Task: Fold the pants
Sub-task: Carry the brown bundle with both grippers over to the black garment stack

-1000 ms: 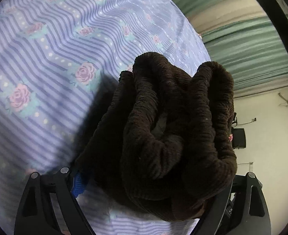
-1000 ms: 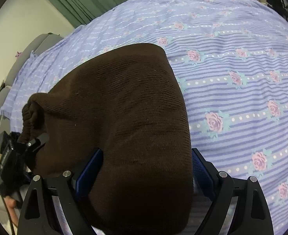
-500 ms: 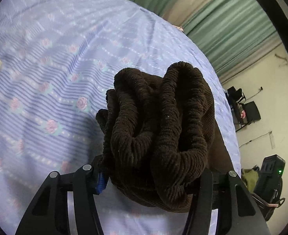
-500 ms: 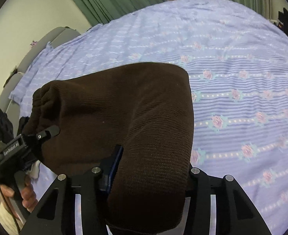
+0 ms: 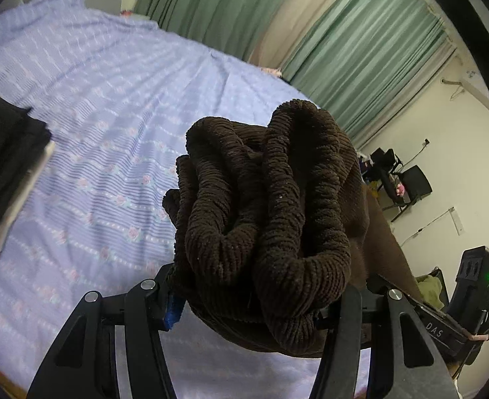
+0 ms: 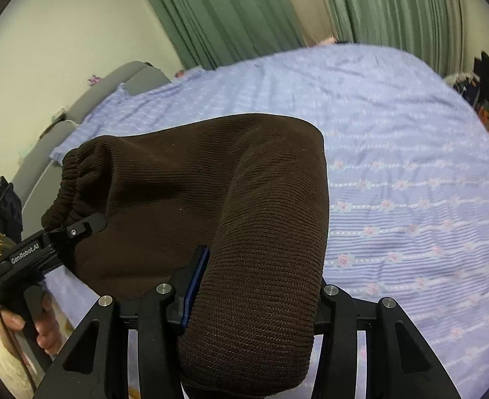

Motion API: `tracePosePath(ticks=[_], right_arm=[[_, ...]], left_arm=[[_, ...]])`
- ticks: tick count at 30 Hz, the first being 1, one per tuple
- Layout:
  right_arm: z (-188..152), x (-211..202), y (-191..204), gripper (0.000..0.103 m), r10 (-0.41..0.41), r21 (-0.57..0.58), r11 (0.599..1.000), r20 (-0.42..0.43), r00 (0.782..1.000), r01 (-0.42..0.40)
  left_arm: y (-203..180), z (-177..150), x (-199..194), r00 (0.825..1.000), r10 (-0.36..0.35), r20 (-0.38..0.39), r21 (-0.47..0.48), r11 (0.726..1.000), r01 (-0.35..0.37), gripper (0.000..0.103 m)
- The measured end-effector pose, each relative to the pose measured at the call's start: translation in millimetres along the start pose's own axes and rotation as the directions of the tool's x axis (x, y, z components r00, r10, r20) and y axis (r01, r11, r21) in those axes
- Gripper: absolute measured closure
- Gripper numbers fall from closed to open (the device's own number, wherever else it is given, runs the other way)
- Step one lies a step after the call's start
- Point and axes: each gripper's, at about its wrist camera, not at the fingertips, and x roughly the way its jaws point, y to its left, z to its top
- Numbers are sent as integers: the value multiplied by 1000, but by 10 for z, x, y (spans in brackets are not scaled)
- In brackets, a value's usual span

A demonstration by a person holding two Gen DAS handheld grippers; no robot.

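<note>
The folded dark brown corduroy pants (image 5: 264, 219) are held up above the bed between both grippers. My left gripper (image 5: 261, 292) is shut on the bunched elastic waistband end. My right gripper (image 6: 254, 302) is shut on the folded end of the pants (image 6: 211, 193). In the right wrist view the left gripper (image 6: 78, 229) grips the waistband at the left, with a hand on its handle. The pants hang clear of the sheet.
The bed (image 5: 111, 106) has a lilac striped sheet with roses (image 6: 410, 166). A stack of folded dark clothes (image 5: 8, 163) lies at the left. Green curtains (image 5: 360, 50) hang behind. A grey headboard (image 6: 88, 106) is at the left, chairs (image 5: 407, 183) at the right.
Both grippers have lifted the folded pants up off the bed and tilted the views upward. The folded stack has come into the left wrist view.
</note>
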Motion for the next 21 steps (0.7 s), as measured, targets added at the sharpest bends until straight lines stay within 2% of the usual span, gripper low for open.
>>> tracePosePath(ticks=[5,11,15,21], right_arm=[[-35,-669,180,56,33,-63,998,41,999,-30],[-48,-1238,383,56,67,-95,994,97,993,-58],[-68,-1431,597,56,77,-115,991,117,990,-63],[-187,-1527,1116,57,62,-160,986,138,988,-40]], left_arm=[[-313,-207,-717,997,31,67,16,999,-32,47],[-467,-296,-1292,991,36,127,19,999,-39,47],[-387,-310,-1586,989,25,146,21,999,-29,47],[90,-323,-1938,986,-11,166,-2,1000,12,47]])
